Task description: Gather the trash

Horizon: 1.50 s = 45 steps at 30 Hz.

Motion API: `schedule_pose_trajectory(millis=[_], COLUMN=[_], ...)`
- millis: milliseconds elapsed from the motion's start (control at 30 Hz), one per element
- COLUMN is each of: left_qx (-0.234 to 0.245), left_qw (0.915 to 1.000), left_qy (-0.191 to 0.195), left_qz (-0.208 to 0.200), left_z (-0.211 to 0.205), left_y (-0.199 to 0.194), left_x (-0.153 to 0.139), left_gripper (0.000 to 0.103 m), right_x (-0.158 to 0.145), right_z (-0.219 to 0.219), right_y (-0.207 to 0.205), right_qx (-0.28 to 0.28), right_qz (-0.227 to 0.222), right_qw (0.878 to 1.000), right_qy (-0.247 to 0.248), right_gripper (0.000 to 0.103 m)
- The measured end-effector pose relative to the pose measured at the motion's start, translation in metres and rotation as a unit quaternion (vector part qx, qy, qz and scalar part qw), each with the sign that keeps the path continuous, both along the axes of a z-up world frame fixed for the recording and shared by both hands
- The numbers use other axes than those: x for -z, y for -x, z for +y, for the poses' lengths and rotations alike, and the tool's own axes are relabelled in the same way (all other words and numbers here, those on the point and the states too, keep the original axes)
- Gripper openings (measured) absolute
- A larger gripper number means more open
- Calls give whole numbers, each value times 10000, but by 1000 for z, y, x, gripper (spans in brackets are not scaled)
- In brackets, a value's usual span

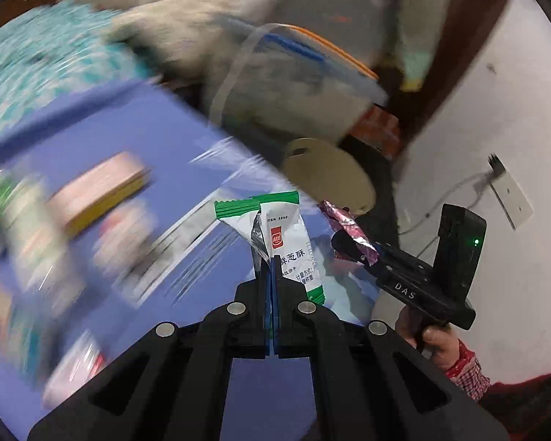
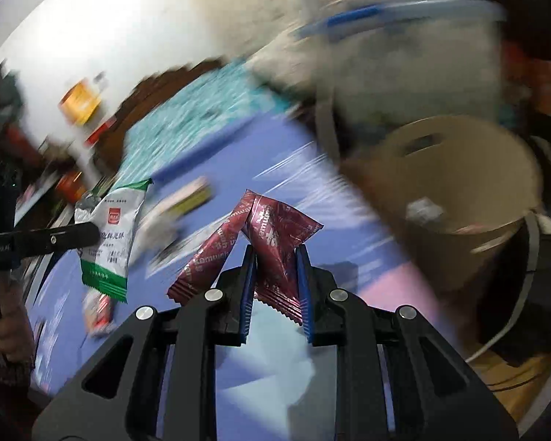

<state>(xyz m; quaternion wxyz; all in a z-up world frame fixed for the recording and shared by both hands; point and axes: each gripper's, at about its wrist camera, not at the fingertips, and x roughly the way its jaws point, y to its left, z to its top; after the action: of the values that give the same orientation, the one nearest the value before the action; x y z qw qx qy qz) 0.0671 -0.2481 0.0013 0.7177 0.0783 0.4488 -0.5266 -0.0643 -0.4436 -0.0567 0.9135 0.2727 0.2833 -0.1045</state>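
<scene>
Two hand-held grippers appear above a blue-covered bench (image 1: pixel 136 117), each carrying one piece of trash. Left gripper (image 1: pixel 270 261): jaws fully closed, pinching the lower part of a torn white-and-green snack wrapper (image 1: pixel 286 235), which stands upright above the fingertips, its green serrated edge uppermost. Right gripper (image 2: pixel 275 253): jaws closed on a crumpled maroon wrapper (image 2: pixel 272 235); one folded end of it droops to the left of the jaws. From the left wrist view, the right gripper sits to the right of the white-and-green wrapper, with the person's hand (image 1: pixel 435 341) on its grip and a red checked sleeve (image 1: pixel 466 367) at the wrist. A tan round bin (image 2: pixel 459 183) stands just past the bench edge, near the right gripper, with scraps lying inside it. Further items on the bench, among them a pink-and-yellow box (image 1: pixel 99 187) and several small packets, are too blurred to identify. Behind the bin, a pale bucket (image 2: pixel 404 55) with an orange-and-blue rim is visible, also blurred.
</scene>
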Motion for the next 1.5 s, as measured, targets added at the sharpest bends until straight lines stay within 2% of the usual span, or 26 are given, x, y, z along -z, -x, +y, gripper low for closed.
schedule_pose_trajectory(millis=[167,333,433,467,500,533,600,667,833,900,1033,1267,1333,1500], left_qx=[762,985,913,872,780,648,496,471,356,317,134,-651,-1087,-2342], left_qw=[9971,9940,9941,9942,9943,9950,9966,9978,9992,9988,9989,9971,9934,9721], left_qy=[-79,-465,-578,-635,-725,-764,-650,-469,140,328,435,389,337,101], left_qz=[6,-44,-43,-10,24,16,-30,69,-105,-163,-140,-74,-133,56], left_z=[-129,-236,-268,-273,-279,-281,-279,-264,-204,-167,-91,67,112,203], left_y=[-4,-7,-9,-11,-12,-14,-17,-17,-5,4,11,5,-7,-45], left_x=[8,41,62,68,74,77,75,65,24,12,11,16,16,27], left_gripper=[0,0,3,20,55,64,61,56,56,56,56,55,55,55], right_x=[6,27,37,40,42,42,36,31,10,-1,-12,-19,-19,-7], right_z=[-84,-131,-144,-146,-147,-148,-144,-141,-122,-110,-78,16,54,161], right_y=[19,10,1,0,-1,-1,4,12,28,28,8,-55,-74,-124], right_qx=[954,1283,1343,1380,1408,1456,1518,1594,1693,1565,886,-458,-1008,-2293], right_qz=[228,647,730,765,780,727,670,532,-84,-315,-600,-478,-375,169], right_qw=[9951,9894,9881,9873,9868,9864,9854,9851,9854,9872,9933,9949,9908,9711], right_qy=[136,217,145,172,195,253,387,379,159,35,-433,-760,-820,-632], right_gripper=[25,27,39,61,76,76,75,74,67,59,50,50,50,50])
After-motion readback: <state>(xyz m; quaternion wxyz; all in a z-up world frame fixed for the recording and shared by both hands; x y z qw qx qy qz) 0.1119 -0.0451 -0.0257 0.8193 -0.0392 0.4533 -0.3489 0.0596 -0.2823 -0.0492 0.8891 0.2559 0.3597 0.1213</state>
